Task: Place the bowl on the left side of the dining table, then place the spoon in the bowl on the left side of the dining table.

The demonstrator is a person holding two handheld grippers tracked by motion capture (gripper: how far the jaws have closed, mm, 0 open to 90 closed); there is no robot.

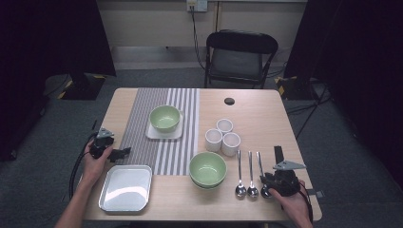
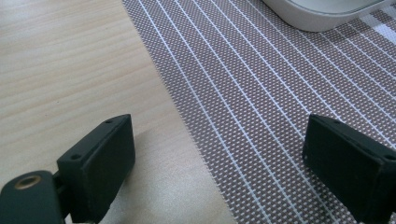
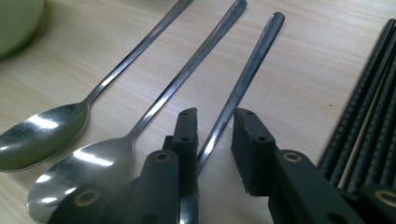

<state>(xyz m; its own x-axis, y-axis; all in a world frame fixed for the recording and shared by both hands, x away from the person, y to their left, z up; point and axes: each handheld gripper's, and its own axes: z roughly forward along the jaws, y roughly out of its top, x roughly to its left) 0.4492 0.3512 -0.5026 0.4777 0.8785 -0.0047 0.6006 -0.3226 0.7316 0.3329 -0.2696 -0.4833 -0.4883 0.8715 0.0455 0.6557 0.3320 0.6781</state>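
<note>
Wooden table (image 1: pixel 266 118), high view: right gripper (image 1: pixel 267 184) down at rightmost spoon (image 1: pixel 262 175); left gripper (image 1: pixel 124 153) idle. Left gripper view: jaws wide apart, empty, over striped mat (image 2: pixel 261 93). Right gripper view: jaws straddling spoon handle (image 3: pixel 243 79), small gap, no clamp yet. Likely light, stiff, slippery steel; best pinched mid-handle.

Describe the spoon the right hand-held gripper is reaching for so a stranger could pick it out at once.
Start at the near green bowl on the wooden table; just right of it lie three metal spoons side by side, handles pointing away. The wanted one is the rightmost spoon, nearest the black chopsticks. Its handle alone runs between the jaws of the right hand-held gripper.
</note>
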